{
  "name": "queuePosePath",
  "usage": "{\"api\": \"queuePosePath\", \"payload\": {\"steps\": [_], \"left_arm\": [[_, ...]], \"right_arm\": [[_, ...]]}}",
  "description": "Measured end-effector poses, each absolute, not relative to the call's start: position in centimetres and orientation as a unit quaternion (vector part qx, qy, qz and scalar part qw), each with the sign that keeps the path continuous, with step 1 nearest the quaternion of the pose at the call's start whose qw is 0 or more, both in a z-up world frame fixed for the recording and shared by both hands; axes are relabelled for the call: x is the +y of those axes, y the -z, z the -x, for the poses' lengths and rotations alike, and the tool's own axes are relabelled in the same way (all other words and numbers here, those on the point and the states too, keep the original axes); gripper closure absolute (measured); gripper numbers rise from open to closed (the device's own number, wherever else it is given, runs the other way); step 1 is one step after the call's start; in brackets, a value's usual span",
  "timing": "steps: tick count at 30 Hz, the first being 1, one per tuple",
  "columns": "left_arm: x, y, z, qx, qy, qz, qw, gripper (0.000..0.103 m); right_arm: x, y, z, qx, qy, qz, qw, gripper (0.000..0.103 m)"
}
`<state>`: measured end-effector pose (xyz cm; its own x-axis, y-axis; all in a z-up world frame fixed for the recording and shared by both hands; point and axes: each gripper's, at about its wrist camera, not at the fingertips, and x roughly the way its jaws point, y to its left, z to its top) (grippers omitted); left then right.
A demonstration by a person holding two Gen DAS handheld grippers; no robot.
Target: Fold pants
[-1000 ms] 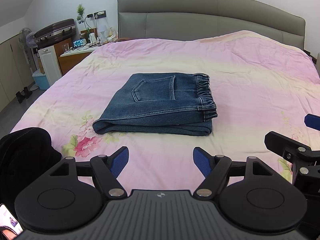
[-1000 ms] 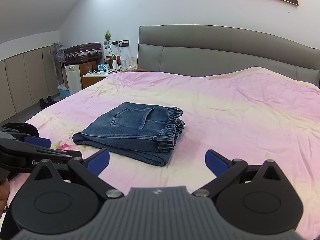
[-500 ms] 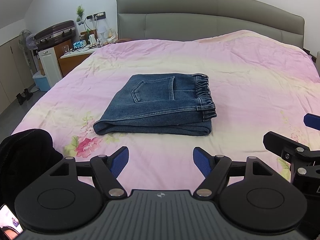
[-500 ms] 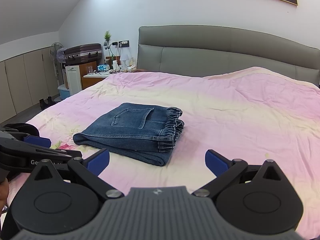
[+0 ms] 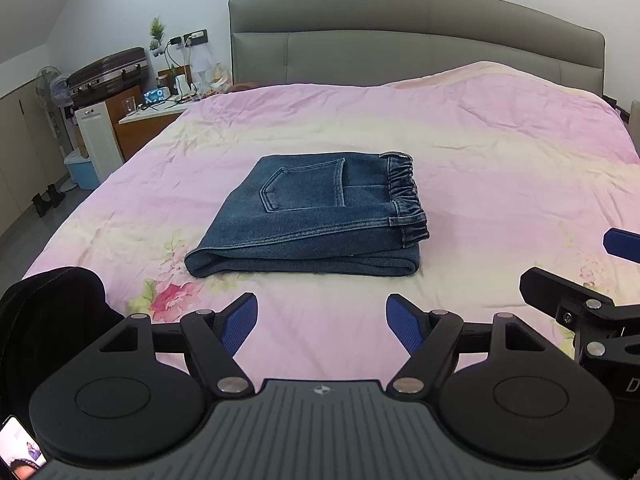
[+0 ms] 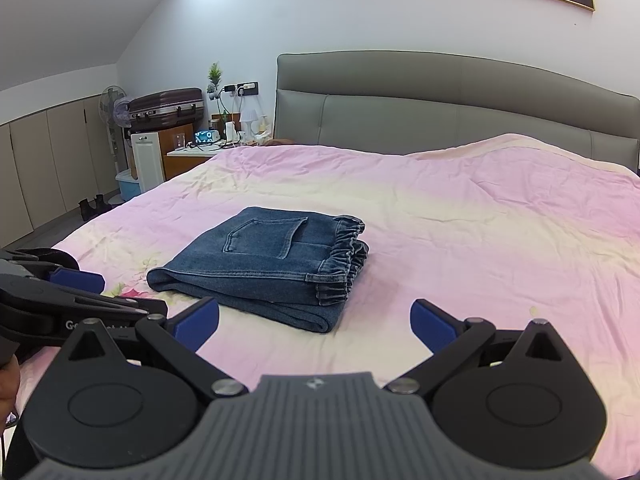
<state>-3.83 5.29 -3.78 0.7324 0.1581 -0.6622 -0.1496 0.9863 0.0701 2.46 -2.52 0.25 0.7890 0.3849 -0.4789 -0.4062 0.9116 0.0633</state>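
The pants (image 5: 312, 220) lie folded into a compact rectangle on the pink bedspread (image 5: 480, 160), roughly mid-bed and well short of the headboard (image 5: 400, 40), pocket face up, elastic waistband on the side away from the nightstand (image 6: 188, 152). Folding appears complete. The left gripper (image 5: 322, 322) and right gripper (image 6: 314, 320) hover on the side of the pants away from the headboard, jaws spread wide, holding nothing. Advisable finish: draw both tools straight away without brushing the stack's near fold.
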Motion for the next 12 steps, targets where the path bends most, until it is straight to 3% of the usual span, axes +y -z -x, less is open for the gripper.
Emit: {"api": "queuePosePath", "payload": {"steps": [12], "left_arm": [[4.93,3.52,3.89,0.350,-0.077,-0.014,0.934,0.017]], "right_arm": [[-2.57,-0.31,-2.38,0.249,-0.207,0.020,0.946,0.005]]}}
